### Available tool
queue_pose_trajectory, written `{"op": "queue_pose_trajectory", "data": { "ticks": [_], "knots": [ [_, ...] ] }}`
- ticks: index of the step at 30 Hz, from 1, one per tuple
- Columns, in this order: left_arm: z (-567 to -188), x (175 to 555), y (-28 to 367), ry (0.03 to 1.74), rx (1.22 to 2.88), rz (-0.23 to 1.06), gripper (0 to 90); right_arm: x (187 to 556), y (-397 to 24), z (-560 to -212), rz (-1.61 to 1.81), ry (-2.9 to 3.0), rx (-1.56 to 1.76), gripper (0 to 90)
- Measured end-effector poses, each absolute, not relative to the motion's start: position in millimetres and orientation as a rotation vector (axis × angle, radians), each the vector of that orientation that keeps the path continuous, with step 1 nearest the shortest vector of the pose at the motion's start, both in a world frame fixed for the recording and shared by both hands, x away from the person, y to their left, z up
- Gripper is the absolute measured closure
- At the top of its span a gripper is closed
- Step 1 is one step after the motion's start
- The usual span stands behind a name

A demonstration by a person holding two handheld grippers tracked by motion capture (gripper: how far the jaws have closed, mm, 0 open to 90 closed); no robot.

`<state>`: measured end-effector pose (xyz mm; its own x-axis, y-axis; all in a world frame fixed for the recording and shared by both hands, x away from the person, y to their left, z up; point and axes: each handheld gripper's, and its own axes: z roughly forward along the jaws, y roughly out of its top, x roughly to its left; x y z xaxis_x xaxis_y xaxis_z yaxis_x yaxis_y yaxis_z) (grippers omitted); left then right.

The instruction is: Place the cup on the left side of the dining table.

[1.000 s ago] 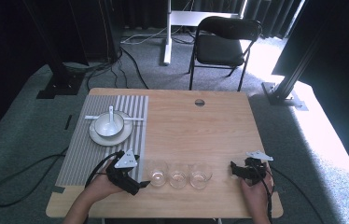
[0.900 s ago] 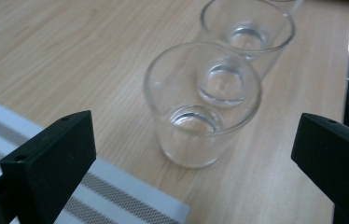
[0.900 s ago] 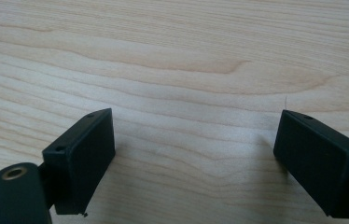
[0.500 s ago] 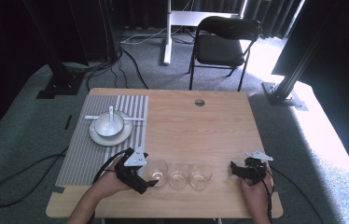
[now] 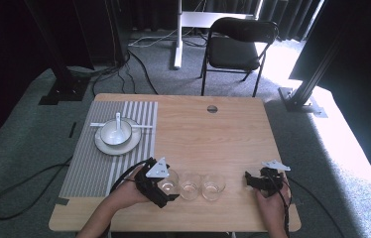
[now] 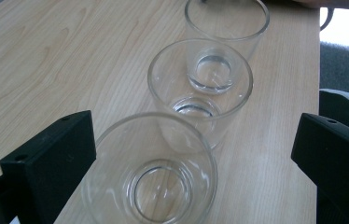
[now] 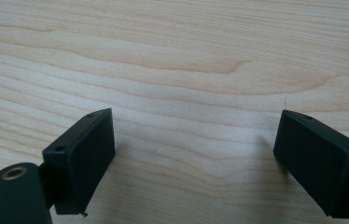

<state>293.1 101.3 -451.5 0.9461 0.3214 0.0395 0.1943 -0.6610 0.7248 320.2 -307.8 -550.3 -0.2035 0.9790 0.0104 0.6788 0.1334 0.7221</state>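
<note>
Three clear glasses stand in a row near the table's front edge: a left glass (image 5: 167, 180), a middle glass (image 5: 190, 186) and a right glass (image 5: 213, 186). My left gripper (image 5: 166, 191) is open, its jaws on either side of the left glass (image 6: 151, 175) without touching it. Beyond it in the left gripper view stand the middle glass (image 6: 200, 91) and the far glass (image 6: 226, 21). My right gripper (image 5: 251, 179) rests open on the table at the front right, with bare wood between its jaws (image 7: 193, 154).
A striped grey mat (image 5: 94, 163) covers the table's left side. On it sits a white plate (image 5: 103, 145) with a bowl (image 5: 115, 132) and a spoon (image 5: 119, 119). A round hole (image 5: 212, 108) marks the table's far edge. A black chair (image 5: 240, 44) stands behind.
My left gripper has moved right from the mat's edge up to the left glass, so its jaws now straddle it. The right gripper has stayed still.
</note>
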Motion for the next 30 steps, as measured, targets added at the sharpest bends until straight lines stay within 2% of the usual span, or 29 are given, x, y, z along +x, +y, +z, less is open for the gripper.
{"op": "queue_pose_trajectory", "data": {
  "ticks": [30],
  "knots": [
    [-446.0, 301.8, 7.6, 0.223, 2.415, 0.161, 0.2, 320.2, -307.9, -550.3, 0.840, 1.945, 1.589, 12.0]
  ]
}}
